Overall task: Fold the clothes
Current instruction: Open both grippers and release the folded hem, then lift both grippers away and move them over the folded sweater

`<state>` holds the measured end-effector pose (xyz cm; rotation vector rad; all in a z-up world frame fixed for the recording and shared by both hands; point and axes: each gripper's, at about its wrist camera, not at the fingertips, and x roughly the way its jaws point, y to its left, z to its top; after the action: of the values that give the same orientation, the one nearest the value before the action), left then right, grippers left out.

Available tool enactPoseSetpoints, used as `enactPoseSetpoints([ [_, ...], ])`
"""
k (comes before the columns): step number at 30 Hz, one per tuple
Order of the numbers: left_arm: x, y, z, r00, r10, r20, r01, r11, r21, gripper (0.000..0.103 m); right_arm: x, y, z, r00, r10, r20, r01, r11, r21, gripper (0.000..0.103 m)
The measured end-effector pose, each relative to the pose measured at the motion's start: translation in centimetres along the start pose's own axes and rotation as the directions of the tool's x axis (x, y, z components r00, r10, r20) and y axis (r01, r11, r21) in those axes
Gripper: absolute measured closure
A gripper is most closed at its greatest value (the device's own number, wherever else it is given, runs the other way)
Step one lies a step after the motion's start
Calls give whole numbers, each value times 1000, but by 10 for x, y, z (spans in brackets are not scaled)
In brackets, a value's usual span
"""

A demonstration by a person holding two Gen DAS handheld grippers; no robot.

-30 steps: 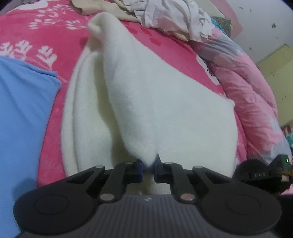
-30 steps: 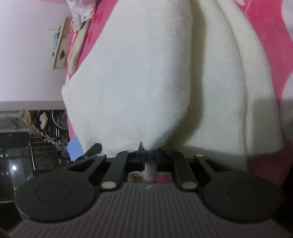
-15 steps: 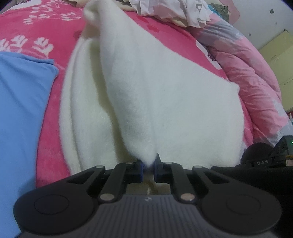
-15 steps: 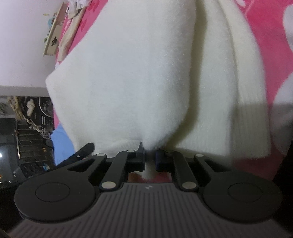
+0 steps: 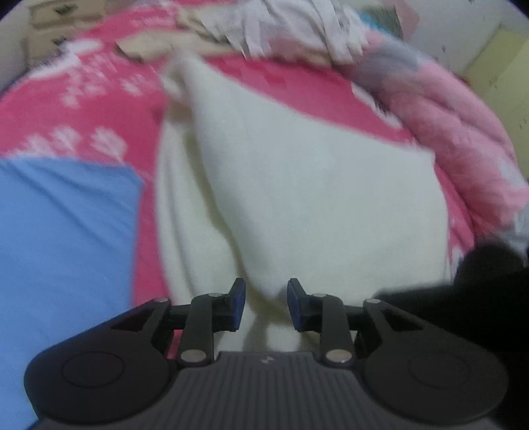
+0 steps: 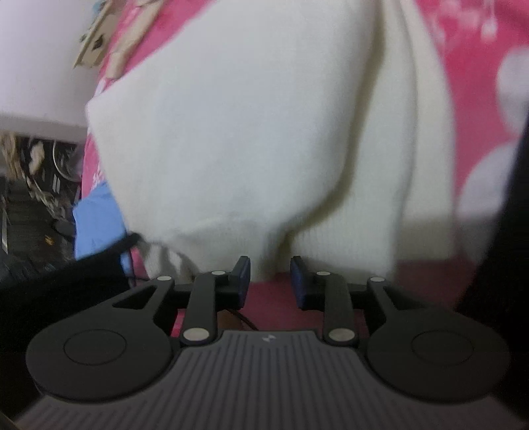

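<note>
A cream fleece garment lies folded over on the pink floral bedspread. My left gripper is open, its blue-padded fingers apart, and the garment's near corner lies loose just ahead of them. In the right wrist view the same garment fills the middle. My right gripper is open too, with the garment's lower edge just beyond its fingertips. Both views are blurred by motion.
A blue cloth lies left of the garment and also shows in the right wrist view. A pile of white and beige clothes sits at the far end. A pink quilt bunches at the right.
Both grippers have opened and let go of the cream garment, which has dropped onto the bed. Both have drawn back a little.
</note>
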<state>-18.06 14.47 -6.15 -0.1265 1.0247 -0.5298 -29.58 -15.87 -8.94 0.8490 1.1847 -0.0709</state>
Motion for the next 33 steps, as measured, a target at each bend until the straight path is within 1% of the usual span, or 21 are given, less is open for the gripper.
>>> enactPoseSetpoints([
  [2, -9, -1, 12, 998, -5, 62, 6, 1000, -23, 75, -25, 15, 3, 991, -33, 129, 50, 990, -128, 77],
  [4, -6, -8, 24, 994, -24, 105, 28, 999, -37, 75, -42, 30, 10, 965, -35, 261, 102, 964, -247, 77],
  [5, 2, -16, 28, 994, -28, 106, 31, 999, -26, 75, -44, 36, 15, 949, -40, 313, 138, 945, -296, 77],
  [7, 20, -31, 33, 995, -32, 95, 31, 999, 12, 75, -38, 45, 24, 922, -76, 380, 229, 897, -377, 77],
  [8, 31, -35, 33, 997, -19, 79, 16, 999, 31, 75, -32, 46, 27, 912, -103, 398, 276, 870, -408, 77],
  [10, 53, -35, 26, 999, 32, 35, -34, 998, 59, 77, -12, 48, 31, 906, -162, 391, 341, 826, -449, 79],
  [12, 60, -29, 19, 998, 50, 35, -52, 997, 55, 83, 6, 34, 31, 908, -218, 359, 372, 815, -445, 80],
  [13, 62, -25, 16, 998, 54, 40, -56, 997, 52, 83, 14, 24, 29, 907, -243, 344, 384, 812, -440, 81],
  [15, 59, -21, 17, 998, 47, 37, -48, 998, 27, 83, 14, 17, 26, 905, -256, 339, 390, 817, -425, 82],
  [17, 54, -19, 21, 998, 39, 39, -39, 999, -3, 82, 9, 20, 33, 910, -262, 320, 382, 830, -406, 85],
  [19, 47, -21, 29, 996, 41, 78, -40, 999, -8, 72, -2, 24, 39, 916, -230, 328, 352, 853, -385, 88],
  [20, 45, -23, 33, 993, 44, 107, -43, 999, -8, 71, -7, 27, 43, 913, -214, 348, 345, 859, -377, 88],
  [22, 50, -24, 39, 987, 68, 143, -67, 998, -11, 68, -10, 34, 54, 887, -213, 410, 374, 851, -367, 88],
  [23, 56, -22, 39, 987, 84, 139, -82, 996, -21, 68, -7, 31, 59, 879, -226, 421, 388, 851, -353, 88],
  [24, 63, -19, 40, 986, 101, 134, -97, 995, -31, 70, -1, 25, 63, 877, -245, 412, 396, 856, -333, 88],
  [25, 68, -17, 38, 985, 111, 128, -107, 993, -44, 76, 6, 15, 67, 877, -273, 396, 407, 859, -310, 91],
  [26, 69, -15, 37, 986, 112, 127, -106, 993, -56, 79, 12, 6, 68, 880, -294, 374, 410, 867, -284, 92],
  [30, 63, -11, 39, 985, 98, 142, -86, 993, -86, 79, 1, -7, 75, 898, -268, 350, 348, 918, -192, 96],
  [31, 60, -13, 43, 984, 93, 154, -82, 993, -81, 76, -6, -4, 79, 894, -252, 370, 336, 924, -182, 96],
  [32, 57, -15, 48, 981, 92, 172, -81, 994, -69, 75, -13, 0, 84, 883, -242, 402, 337, 924, -183, 95],
  [33, 56, -17, 53, 976, 92, 195, -83, 995, -56, 73, -19, 5, 91, 864, -240, 442, 350, 918, -186, 95],
])
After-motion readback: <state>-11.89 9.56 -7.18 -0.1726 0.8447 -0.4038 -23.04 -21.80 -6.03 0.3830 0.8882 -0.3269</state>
